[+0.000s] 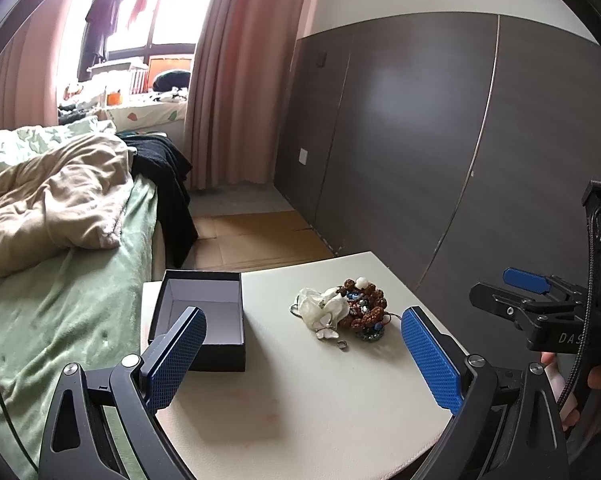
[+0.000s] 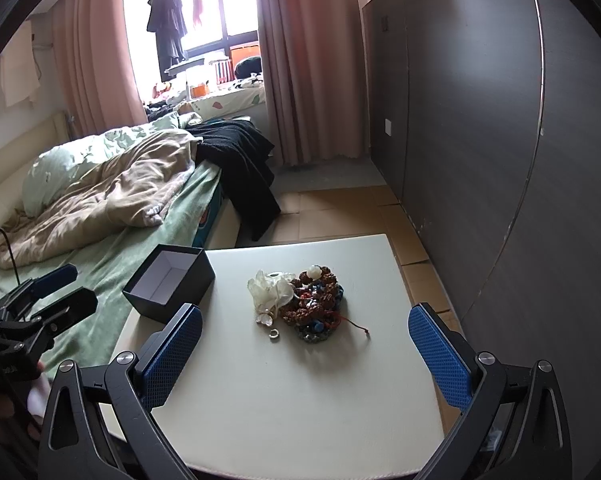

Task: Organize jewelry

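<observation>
You stand at a small white table [image 2: 340, 392] beside a bed, both claws spread and empty. The jewelry heap [image 2: 306, 304] lies ahead of your right claw [image 2: 320, 360], the open box [image 2: 168, 284] ahead-left. Strands look tangled (one pinch could drag the lot). Only the right view shows the red cord's [image 2: 354, 324] loose tail; the left claw [image 1: 304, 360] view shows the box's floor bare.

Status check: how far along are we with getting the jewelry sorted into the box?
Barely started. Done: the black box sits open at the table's left edge, and its inside looks empty. In hand: nothing; the left gripper and right gripper both have jaws wide open, holding nothing. Left: the whole jewelry pile, including a small ring at its near edge, is on the table.
</observation>
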### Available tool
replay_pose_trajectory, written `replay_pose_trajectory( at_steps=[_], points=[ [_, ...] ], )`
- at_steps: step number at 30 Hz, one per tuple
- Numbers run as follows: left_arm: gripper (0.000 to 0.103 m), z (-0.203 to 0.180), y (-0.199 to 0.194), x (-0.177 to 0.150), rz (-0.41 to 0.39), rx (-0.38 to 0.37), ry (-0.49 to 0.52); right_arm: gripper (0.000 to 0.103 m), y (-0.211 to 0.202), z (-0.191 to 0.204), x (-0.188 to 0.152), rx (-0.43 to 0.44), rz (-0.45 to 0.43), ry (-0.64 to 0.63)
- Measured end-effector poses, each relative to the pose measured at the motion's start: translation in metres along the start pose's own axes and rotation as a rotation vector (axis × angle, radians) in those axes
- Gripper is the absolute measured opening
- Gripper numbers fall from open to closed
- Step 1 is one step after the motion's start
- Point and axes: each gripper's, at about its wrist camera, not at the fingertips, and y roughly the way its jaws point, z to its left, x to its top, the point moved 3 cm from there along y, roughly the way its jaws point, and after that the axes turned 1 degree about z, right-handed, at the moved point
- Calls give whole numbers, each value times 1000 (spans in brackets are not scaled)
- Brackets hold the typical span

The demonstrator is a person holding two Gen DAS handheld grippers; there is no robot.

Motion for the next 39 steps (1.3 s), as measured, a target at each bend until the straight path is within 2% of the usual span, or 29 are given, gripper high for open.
replay_pose_trajectory(
  at_steps=[20, 28, 31, 32, 34, 35, 36, 39],
  points=[
    [98, 1, 4, -5, 17, 5, -9, 103, 1, 2, -3, 1, 8, 23],
    [98, 4, 8, -6, 16, -5, -2, 103, 8, -7, -5, 43, 26, 94],
    [98, 1, 11, -2, 4, -27, -2, 103, 18, -16, -4, 99, 40, 157],
    [98, 0, 14, -1, 11, -38, -8, 102, 24, -21, -2, 129, 56, 192],
    [98, -1, 22, 4, 37, -49, -18, 84, 39, -33, 1, 176, 107, 275],
    [98, -2, 27, 7, 49, -54, -20, 81, 46, -39, 4, 206, 131, 320],
    [98, -4, 30, 10, 59, -59, -20, 79, 50, -43, 7, 214, 147, 350],
    [98, -5, 44, 17, 102, -68, -29, 79, 55, -43, 17, 174, 161, 324]
  ],
)
